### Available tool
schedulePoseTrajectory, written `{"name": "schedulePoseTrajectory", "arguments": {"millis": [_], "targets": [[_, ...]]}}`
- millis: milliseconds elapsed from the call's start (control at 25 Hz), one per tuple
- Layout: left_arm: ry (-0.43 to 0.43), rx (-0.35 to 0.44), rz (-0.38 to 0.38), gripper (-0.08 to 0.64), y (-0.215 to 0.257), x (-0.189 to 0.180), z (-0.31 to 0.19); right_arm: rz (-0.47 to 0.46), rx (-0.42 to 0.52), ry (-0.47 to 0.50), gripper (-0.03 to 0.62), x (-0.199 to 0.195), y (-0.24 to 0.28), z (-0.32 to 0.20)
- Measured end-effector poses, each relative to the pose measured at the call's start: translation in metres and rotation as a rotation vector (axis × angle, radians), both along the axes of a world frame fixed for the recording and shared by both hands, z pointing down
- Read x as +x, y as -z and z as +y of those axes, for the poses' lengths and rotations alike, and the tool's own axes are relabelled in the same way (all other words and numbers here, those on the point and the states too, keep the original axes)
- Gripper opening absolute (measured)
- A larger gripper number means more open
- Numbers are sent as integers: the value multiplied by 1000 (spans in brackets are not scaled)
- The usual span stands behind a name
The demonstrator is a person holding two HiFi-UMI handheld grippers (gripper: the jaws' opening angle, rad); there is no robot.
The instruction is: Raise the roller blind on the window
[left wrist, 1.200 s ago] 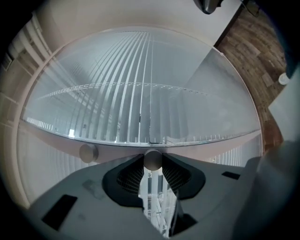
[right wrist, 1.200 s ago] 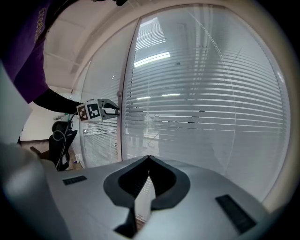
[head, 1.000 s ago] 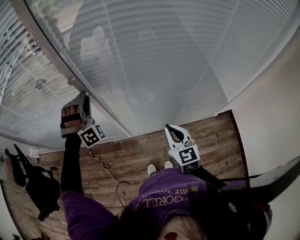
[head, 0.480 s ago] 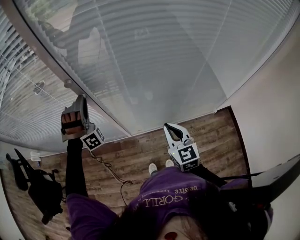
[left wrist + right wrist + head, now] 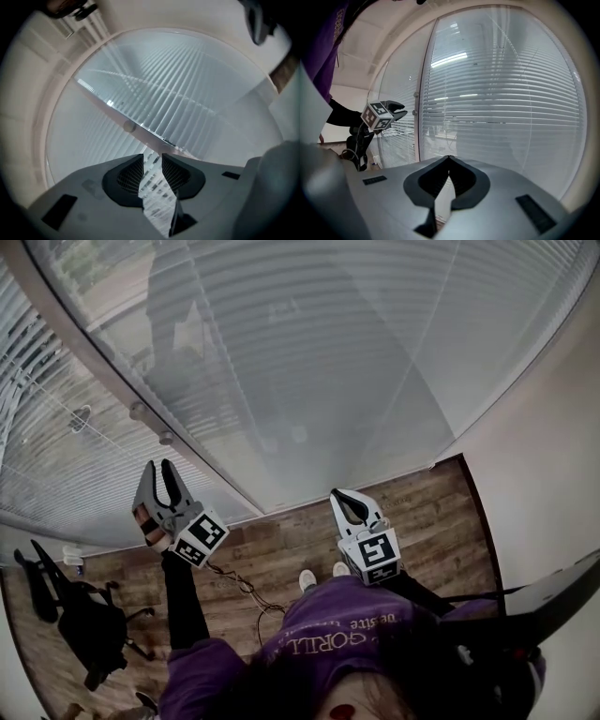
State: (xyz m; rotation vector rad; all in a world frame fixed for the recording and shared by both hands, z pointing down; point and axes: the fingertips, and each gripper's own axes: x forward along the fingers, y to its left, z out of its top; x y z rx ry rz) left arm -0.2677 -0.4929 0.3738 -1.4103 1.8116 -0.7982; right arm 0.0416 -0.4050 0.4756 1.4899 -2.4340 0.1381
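Plainly, the pads of the left gripper are held apart, and only slats are seen through the gap; nothing is clasped. The tips of the right gripper are brought together, with nothing pinched between them.

Two grippers are counted, and two slatted panels. The blind is spread over the large pane ahead, and a second panel over the pane to its left. They are parted by a frame post on which two round knobs are set. Two white shoes are seen on the wooden floor.

The blind is hung fully down, its bottom edge met by the floor. Its slats are laid level across the window (their long axis runs side to side), while the panel itself drops upright. The left gripper is raised beside the post and aimed at it. The right one is held lower, pointed at the blind but apart from it.

The top of the blind is cut off in the head view, and the thin cords over the slats are too faint to be followed.
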Motion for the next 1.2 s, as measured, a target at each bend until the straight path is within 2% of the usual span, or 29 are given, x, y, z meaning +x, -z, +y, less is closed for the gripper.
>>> {"name": "schedulePoseTrajectory", "arguments": {"millis": [120,200,360,400,440,520,680,1200], "targets": [[-67,-19,336,119,-14,19,24,-4,5,-17,-3,3,4,1],[-105,-68,568,7,-31,39,40,-22,23,-22,-3,4,6,-1],[-196,-265,1032,2,-91,96,68,-59,40,-33,-3,5,7,-2],[-209,-310,1114,2,-106,110,74,-64,42,-35,-3,6,7,-2],[-220,-349,1163,2,-118,122,79,-66,45,-36,-3,6,8,-1],[-244,-402,1173,2,-130,141,87,-55,53,-38,-3,7,9,0],[-294,-442,1110,2,-131,157,90,-39,67,-46,-3,11,12,2],[-254,-474,1078,2,-139,157,98,-33,64,-39,-2,14,11,7]]}}
